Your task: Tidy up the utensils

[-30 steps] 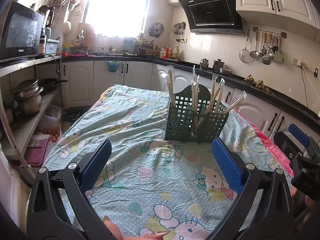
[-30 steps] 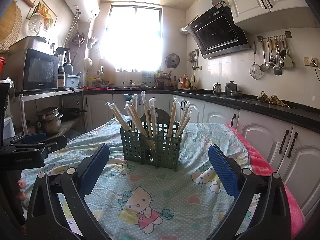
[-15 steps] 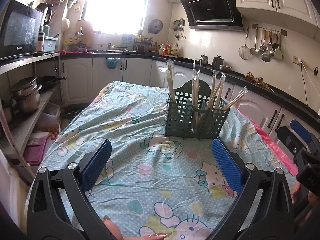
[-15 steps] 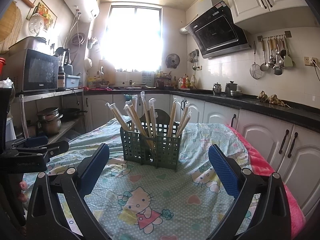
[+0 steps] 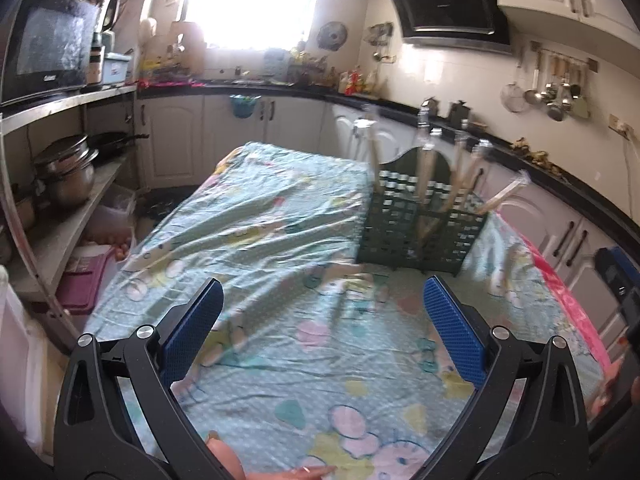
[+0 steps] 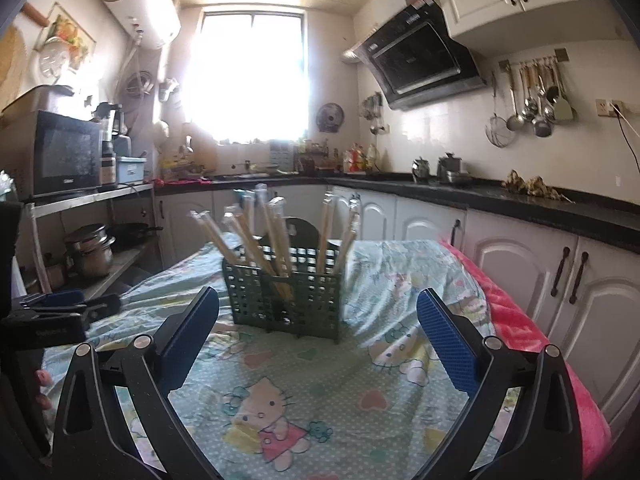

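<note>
The left gripper hangs above the near part of the table with its blue pads spread wide and nothing between them; the right gripper is likewise wide apart and empty, held over the near edge. Both face a table covered by a pale blue cartoon-cat tablecloth, wrinkled, with a pink cloth running along its right edge. On the far half of the cloth stands one dark green lattice utensil caddy, upright, with a rounded handle at its back. Wrapped chopsticks lean out of it in two groups: about five pairs fan from the left compartment and two from the right, though blur makes the count uncertain. From the left wrist view the caddy sits ahead and to the right. The room is a kitchen: a bright window at the far wall, a black range hood on the right, one rack of hanging ladles and strainers, white cabinets under a black counter, a microwave and stacked steel pots on shelves at left.
</note>
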The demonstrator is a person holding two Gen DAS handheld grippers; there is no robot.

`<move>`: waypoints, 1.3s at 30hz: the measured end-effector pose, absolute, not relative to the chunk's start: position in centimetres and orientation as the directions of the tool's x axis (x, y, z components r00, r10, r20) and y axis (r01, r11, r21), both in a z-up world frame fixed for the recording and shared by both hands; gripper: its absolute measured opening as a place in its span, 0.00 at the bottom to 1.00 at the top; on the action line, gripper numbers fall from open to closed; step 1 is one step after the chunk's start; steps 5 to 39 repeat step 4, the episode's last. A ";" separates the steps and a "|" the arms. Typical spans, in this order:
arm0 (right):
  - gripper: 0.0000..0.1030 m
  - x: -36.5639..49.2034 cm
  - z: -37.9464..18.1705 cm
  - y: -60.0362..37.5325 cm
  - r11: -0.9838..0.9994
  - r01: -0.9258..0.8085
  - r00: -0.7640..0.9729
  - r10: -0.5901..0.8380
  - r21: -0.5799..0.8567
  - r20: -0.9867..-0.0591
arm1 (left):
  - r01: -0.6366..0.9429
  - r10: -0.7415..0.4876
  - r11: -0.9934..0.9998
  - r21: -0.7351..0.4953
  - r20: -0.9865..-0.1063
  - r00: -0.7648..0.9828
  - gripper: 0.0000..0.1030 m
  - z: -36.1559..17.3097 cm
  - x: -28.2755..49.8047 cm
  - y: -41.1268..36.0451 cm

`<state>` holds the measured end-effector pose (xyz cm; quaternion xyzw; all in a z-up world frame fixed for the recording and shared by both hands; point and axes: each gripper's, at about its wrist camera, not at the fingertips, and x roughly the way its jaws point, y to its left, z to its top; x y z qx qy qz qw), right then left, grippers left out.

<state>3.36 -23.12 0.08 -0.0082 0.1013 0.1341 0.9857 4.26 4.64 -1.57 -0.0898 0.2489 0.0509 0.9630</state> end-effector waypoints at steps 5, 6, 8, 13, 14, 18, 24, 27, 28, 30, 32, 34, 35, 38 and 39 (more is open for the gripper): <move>0.94 8.1 0.3 -25.9 0.983 -0.168 0.929 0.182 0.071 -0.323 | -0.245 0.139 0.965 -0.096 -0.607 0.783 0.90 -2.4 7.9 8.2; 0.94 8.1 0.3 -25.9 0.983 -0.168 0.929 0.182 0.071 -0.323 | -0.245 0.139 0.965 -0.096 -0.607 0.783 0.90 -2.4 7.9 8.2; 0.94 8.1 0.3 -25.9 0.983 -0.168 0.929 0.182 0.071 -0.323 | -0.245 0.139 0.965 -0.096 -0.607 0.783 0.90 -2.4 7.9 8.2; 0.94 8.1 0.3 -25.9 0.983 -0.168 0.929 0.182 0.071 -0.323 | -0.245 0.139 0.965 -0.096 -0.607 0.783 0.90 -2.4 7.9 8.2; 0.94 8.1 0.3 -25.9 0.983 -0.168 0.929 0.182 0.071 -0.323 | -0.245 0.139 0.965 -0.096 -0.607 0.783 0.90 -2.4 7.9 8.2; 0.94 8.1 0.3 -25.9 0.983 -0.168 0.929 0.182 0.071 -0.323 | -0.245 0.139 0.965 -0.096 -0.607 0.783 0.90 -2.4 7.9 8.2; 0.94 8.1 0.3 -25.9 0.983 -0.168 0.929 0.182 0.071 -0.323 | -0.245 0.139 0.965 -0.096 -0.607 0.783 0.90 -2.4 7.9 8.2; 0.94 8.1 0.3 -25.9 0.983 -0.168 0.929 0.182 0.071 -0.323 | -0.245 0.139 0.965 -0.096 -0.607 0.783 0.90 -2.4 7.9 8.2; 0.94 8.1 0.3 -25.9 0.983 -0.168 0.929 0.182 0.071 -0.323 | -0.245 0.139 0.965 -0.096 -0.607 0.783 0.90 -2.4 7.9 8.2; 0.94 8.1 0.3 -25.9 0.983 -0.168 0.929 0.182 0.071 -0.323 | -0.245 0.139 0.965 -0.096 -0.607 0.783 0.90 -2.4 7.9 8.2; 0.94 8.1 0.3 -25.9 0.983 -0.168 0.929 0.182 0.071 -0.323 | -0.245 0.139 0.965 -0.096 -0.607 0.783 0.90 -2.4 7.9 8.2; 0.94 8.1 0.3 -25.9 0.983 -0.168 0.929 0.182 0.071 -0.323 | -0.245 0.139 0.965 -0.096 -0.607 0.783 0.90 -2.4 7.9 8.2; 0.94 8.1 0.3 -25.9 0.983 -0.168 0.929 0.182 0.071 -0.323 | -0.245 0.139 0.965 -0.096 -0.607 0.783 0.90 -2.4 7.9 8.2; 0.94 8.1 0.3 -25.9 0.983 -0.168 0.929 0.182 0.071 -0.323 | -0.245 0.139 0.965 -0.096 -0.607 0.783 0.90 -2.4 7.9 8.2; 0.94 8.1 0.3 -25.9 0.983 -0.168 0.929 0.182 0.071 -0.323 | -0.245 0.139 0.965 -0.096 -0.607 0.783 0.90 -2.4 7.9 8.2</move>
